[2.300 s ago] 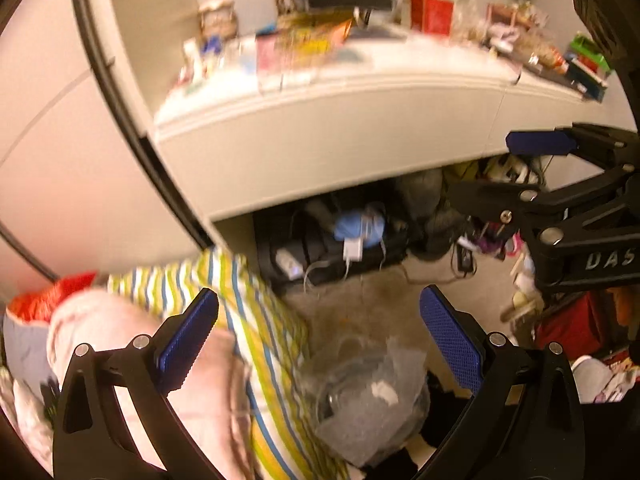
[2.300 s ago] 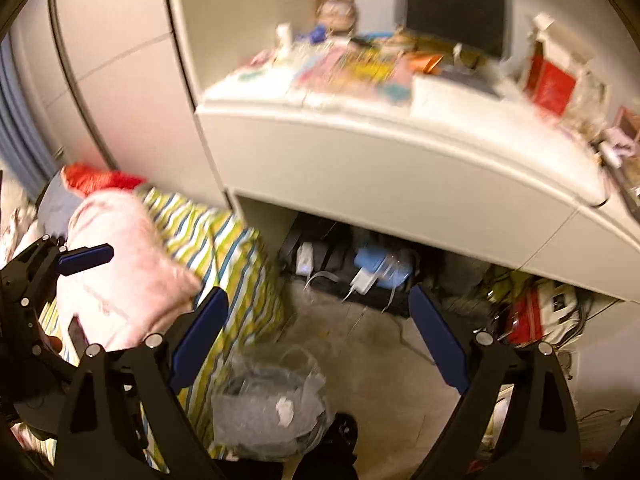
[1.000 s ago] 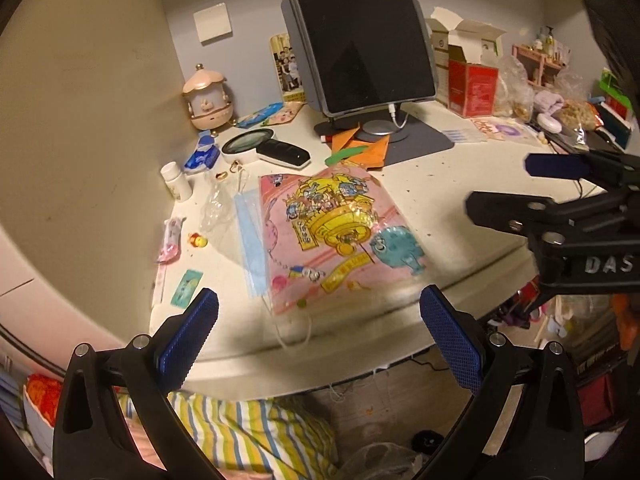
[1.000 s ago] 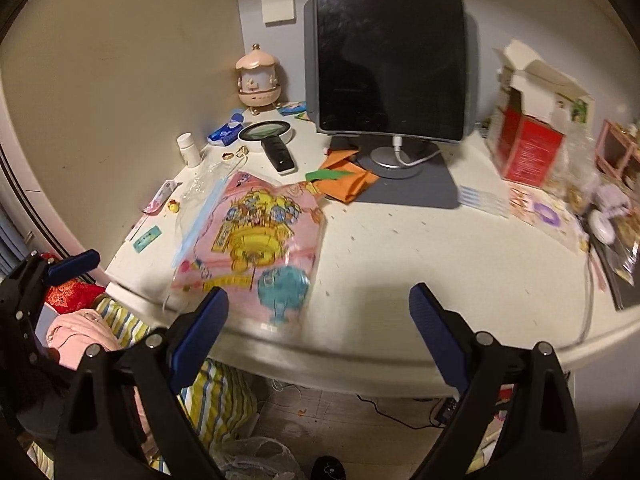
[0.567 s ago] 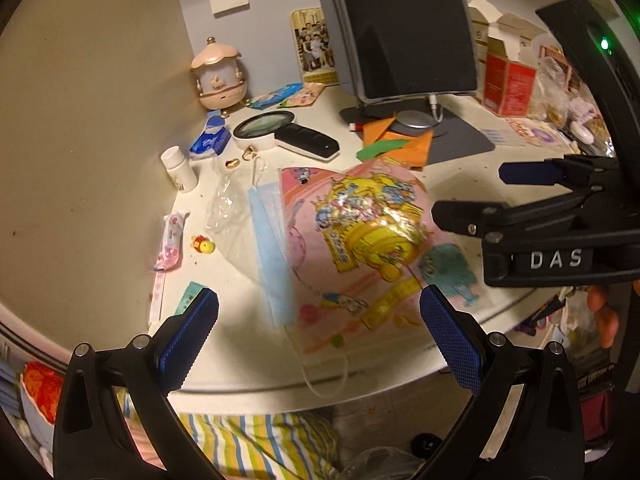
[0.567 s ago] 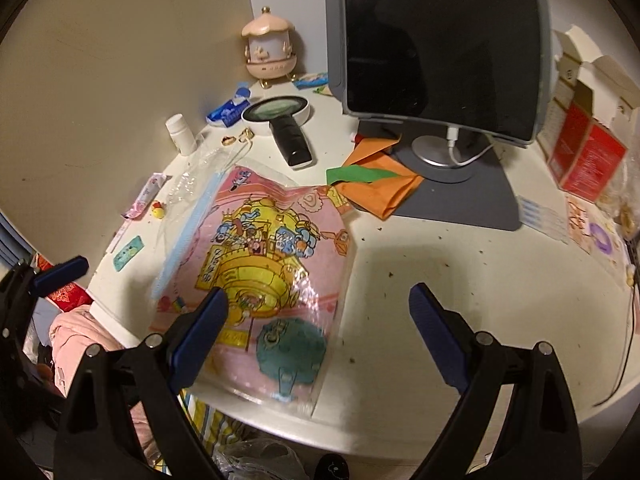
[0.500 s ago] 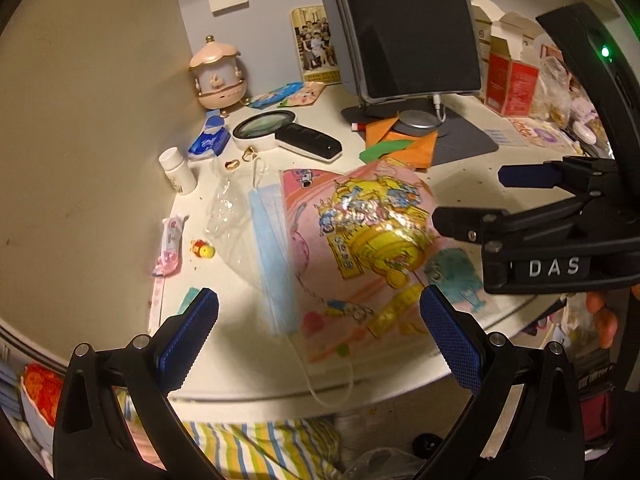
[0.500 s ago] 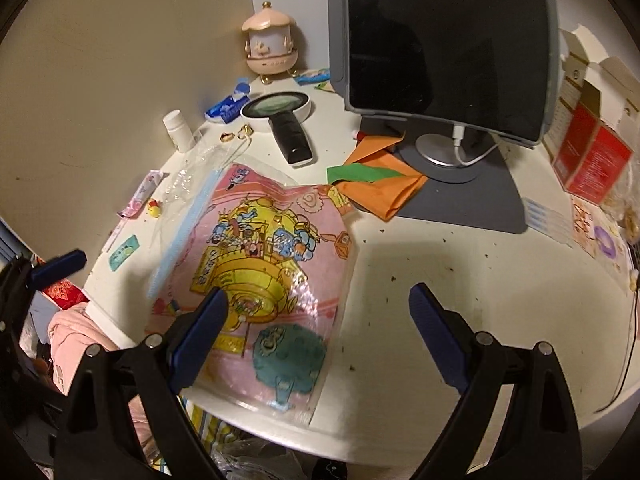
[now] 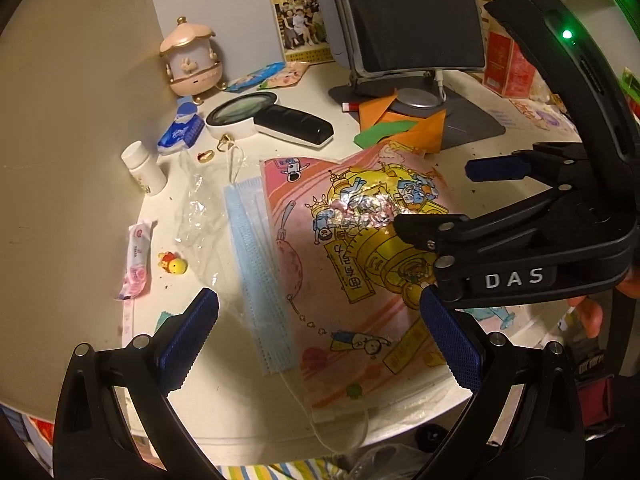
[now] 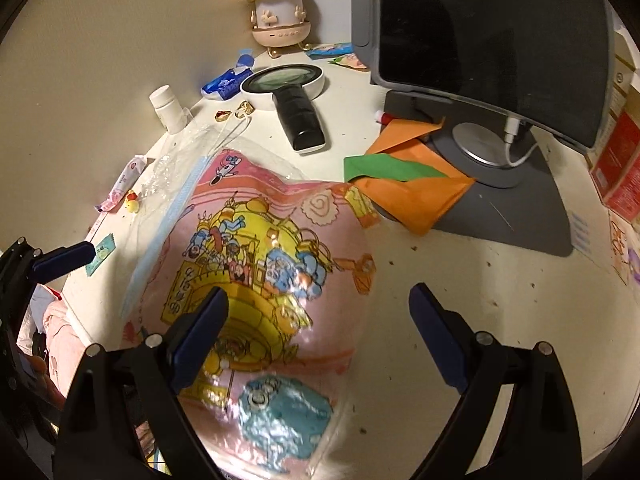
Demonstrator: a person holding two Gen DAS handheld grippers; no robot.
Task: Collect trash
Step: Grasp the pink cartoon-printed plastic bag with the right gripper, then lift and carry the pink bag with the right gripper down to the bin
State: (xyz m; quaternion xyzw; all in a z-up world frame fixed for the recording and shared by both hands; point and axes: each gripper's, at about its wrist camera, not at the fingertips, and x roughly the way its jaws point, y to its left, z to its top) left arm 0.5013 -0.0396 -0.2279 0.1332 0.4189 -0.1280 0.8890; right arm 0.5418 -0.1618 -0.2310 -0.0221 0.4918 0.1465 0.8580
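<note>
My left tongs (image 9: 318,334) hang with jaws apart over the counter's (image 10: 460,280) front edge, gripping nothing. My right tongs (image 10: 318,326) are spread wide too, above the pink cartoon-printed plastic bag (image 10: 272,280), which lies flat near the front edge. A blue face mask (image 9: 260,272) touches the bag's left side; crumpled clear plastic (image 9: 196,216) lies just beside it.

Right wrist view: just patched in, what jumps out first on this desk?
The big pink cartoon-printed plastic bag dominates, lying flat at the desk's near edge under the open right gripper. A blue face mask lies along its left side, between the fingers of the open left gripper. Behind them, a dark monitor stands over orange and green paper scraps, with a black-handled magnifying glass beside.
</note>
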